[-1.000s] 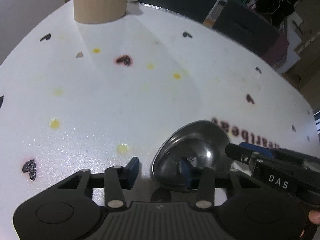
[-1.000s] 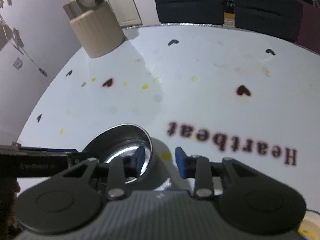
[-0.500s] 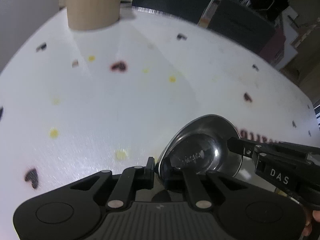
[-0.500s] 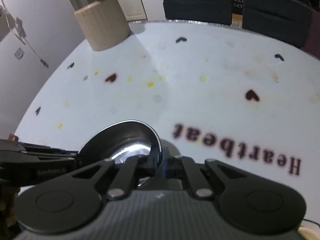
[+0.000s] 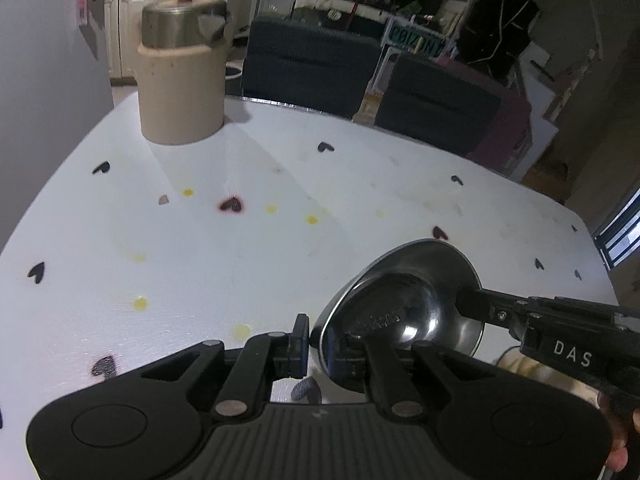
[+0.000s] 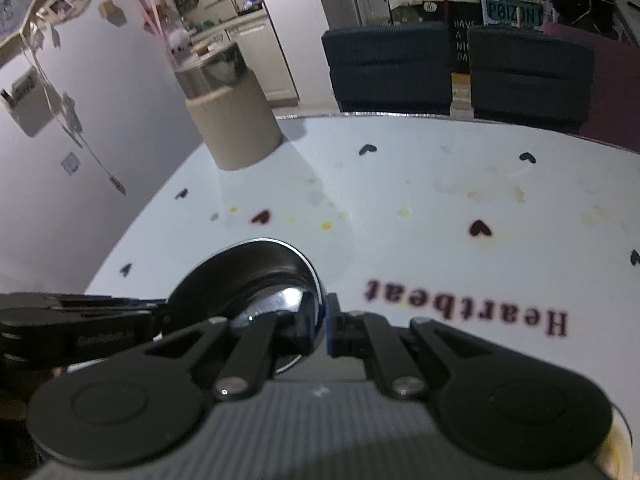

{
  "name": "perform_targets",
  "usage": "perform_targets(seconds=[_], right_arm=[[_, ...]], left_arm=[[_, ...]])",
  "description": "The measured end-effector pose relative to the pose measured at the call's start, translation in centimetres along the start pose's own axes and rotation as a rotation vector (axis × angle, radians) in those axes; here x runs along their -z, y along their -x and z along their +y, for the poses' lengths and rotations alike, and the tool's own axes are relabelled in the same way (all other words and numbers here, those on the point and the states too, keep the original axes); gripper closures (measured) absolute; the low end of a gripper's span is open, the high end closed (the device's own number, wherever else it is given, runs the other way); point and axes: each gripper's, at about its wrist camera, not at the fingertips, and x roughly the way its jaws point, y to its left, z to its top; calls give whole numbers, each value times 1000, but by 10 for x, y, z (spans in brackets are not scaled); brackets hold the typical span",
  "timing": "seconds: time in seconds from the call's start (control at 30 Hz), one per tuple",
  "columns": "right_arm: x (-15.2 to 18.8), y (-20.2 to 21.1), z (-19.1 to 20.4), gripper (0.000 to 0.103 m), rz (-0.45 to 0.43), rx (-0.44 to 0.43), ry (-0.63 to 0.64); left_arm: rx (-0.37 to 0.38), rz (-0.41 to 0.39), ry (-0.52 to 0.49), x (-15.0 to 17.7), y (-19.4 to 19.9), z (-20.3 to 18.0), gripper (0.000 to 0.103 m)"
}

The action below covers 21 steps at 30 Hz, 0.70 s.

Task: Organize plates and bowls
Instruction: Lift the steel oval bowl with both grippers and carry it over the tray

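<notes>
While comparing with the views a second back, noted both pairs of jaws gone from wide to narrow. Found the left tool (image 5: 316, 344) just closed and pinched on the near-left rim of the steel bowl (image 5: 400, 300), about 8 o'clock on its circle. Found the right tool (image 6: 322, 320) clamped on the opposite rim, about 3 o'clock, one pad inside the wall and one outside. Saw more of the room and the lidded canister (image 5: 180, 92) at 11 o'clock than before, so judged both hands raised and the bowl clear of the bench (image 5: 240, 264); contact underneath not visible, so not certain.

Reading for the task: pick-up done, two-handed carry begun, destination not in view.

Located the bowl at 4 o'clock in the left view and at 8 o'clock in the right view.

Orientation: mouth upward, tipped somewhat toward the left tool, polished inside showing. Round, so no true long axis; took the line between the two grips instead, running roughly 8 to 3 o'clock across the rim. Flagged slip risk on thin smooth metal.
</notes>
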Motion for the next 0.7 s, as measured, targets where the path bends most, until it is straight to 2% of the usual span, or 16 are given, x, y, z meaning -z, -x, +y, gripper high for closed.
perform_targets(seconds=[0.37,0.7], right_arm=[[28,33,24,97,-44,-29,-29],[49,33,44,96,7,-41,25]], left_arm=[[-5,-46,-19,33,43,8,94],[-28,-22,-19,59,50,26,94]])
